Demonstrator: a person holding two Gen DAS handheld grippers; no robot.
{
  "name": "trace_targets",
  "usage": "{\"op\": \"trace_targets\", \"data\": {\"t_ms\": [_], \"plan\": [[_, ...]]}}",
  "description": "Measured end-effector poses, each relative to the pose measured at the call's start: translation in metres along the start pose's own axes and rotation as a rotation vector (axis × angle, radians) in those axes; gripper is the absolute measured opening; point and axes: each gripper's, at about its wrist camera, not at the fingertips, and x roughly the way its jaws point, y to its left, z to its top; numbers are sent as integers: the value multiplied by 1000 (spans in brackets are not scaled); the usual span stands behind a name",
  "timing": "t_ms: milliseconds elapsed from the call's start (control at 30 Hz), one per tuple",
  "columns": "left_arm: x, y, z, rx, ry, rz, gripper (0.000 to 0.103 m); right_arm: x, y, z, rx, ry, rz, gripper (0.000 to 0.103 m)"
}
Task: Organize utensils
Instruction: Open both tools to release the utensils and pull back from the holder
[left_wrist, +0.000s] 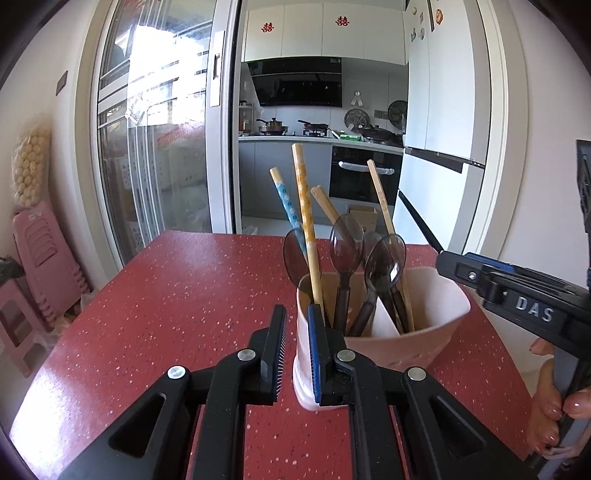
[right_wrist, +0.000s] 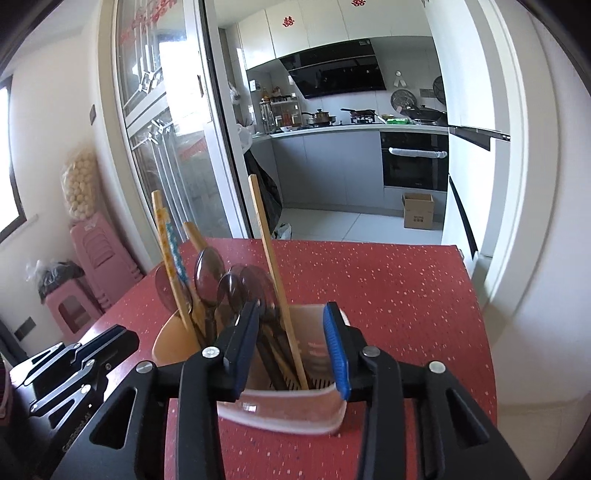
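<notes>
A pink utensil holder (left_wrist: 417, 343) stands on the red speckled table (left_wrist: 184, 295). It holds several chopsticks (left_wrist: 306, 221) and several dark translucent spoons (left_wrist: 384, 264). My left gripper (left_wrist: 296, 347) is open at the holder's left corner, its right finger against the wall. My right gripper (right_wrist: 291, 347) is open just above the holder's near rim (right_wrist: 280, 410), with a plain chopstick (right_wrist: 275, 273) standing between its fingers. Nothing is held. The right gripper also shows at the right of the left wrist view (left_wrist: 517, 291), and the left gripper at the lower left of the right wrist view (right_wrist: 74, 365).
The table's far edge faces an open sliding glass door (left_wrist: 166, 129) and a kitchen. Pink stacked stools (left_wrist: 40, 266) stand left of the table. A white fridge (left_wrist: 439, 147) stands at the far right. A cardboard box (right_wrist: 417, 210) sits on the kitchen floor.
</notes>
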Motion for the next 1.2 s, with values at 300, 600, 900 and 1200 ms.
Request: {"op": "trace_targets", "data": {"t_ms": [300,600,900,1200], "plan": [[-11,2,-14,18,60,-1,41,-27,2,-22,53,45,-15,42],[-21,5,-32,18,114,14,41,-40,8,-50,68,101,-35,43],[-29,7,-48,54,141,8,42,-43,2,-75,121,180,-69,45],[-34,10,-61,55,165,5,42,-48,-6,-92,150,218,-92,45]]}}
